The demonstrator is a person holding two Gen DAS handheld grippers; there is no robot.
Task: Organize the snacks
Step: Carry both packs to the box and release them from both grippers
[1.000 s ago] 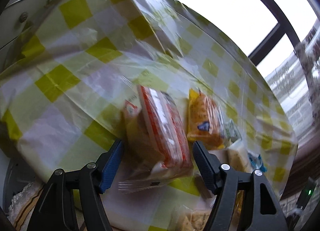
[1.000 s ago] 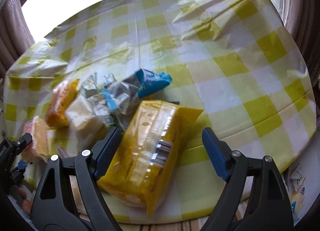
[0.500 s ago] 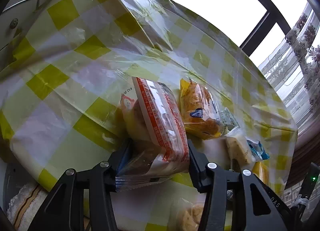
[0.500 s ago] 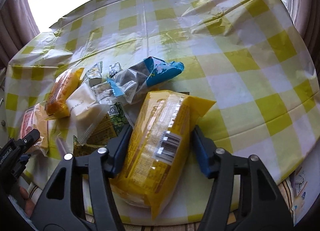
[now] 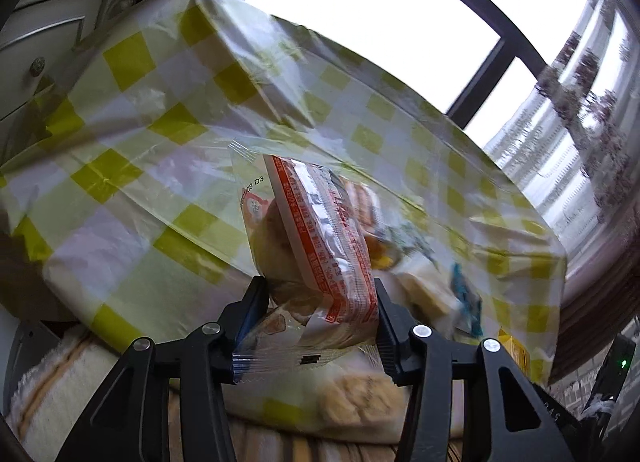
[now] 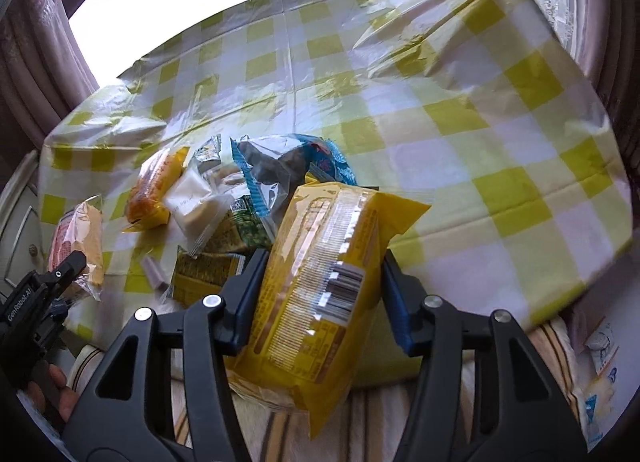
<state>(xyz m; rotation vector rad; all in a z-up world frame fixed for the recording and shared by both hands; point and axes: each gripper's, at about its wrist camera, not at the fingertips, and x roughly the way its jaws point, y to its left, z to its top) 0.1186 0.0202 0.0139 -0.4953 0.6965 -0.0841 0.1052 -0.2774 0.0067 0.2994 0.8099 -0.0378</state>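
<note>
1. Broadly, a table under a yellow-and-white checked plastic cloth (image 6: 460,110) fills both views and serves as landmark.
2. At its near edge the right gripper (image 6: 320,282) has just closed; its jaws clamp the sides of a large yellow snack packet (image 6: 320,286), barcode up, tilted with its lower end past the edge.
3. Toward the cloth's near left corner the left gripper (image 5: 318,302) has likewise just closed on a clear bread-type packet with an orange-red printed band (image 5: 316,246), raised on edge.
4. Between the two, on the cloth, lie loose snacks: a blue-and-silver bag (image 6: 288,166), an orange packet (image 6: 156,190), a white sachet (image 6: 196,202) and green-yellow packets (image 6: 224,246).
</note>
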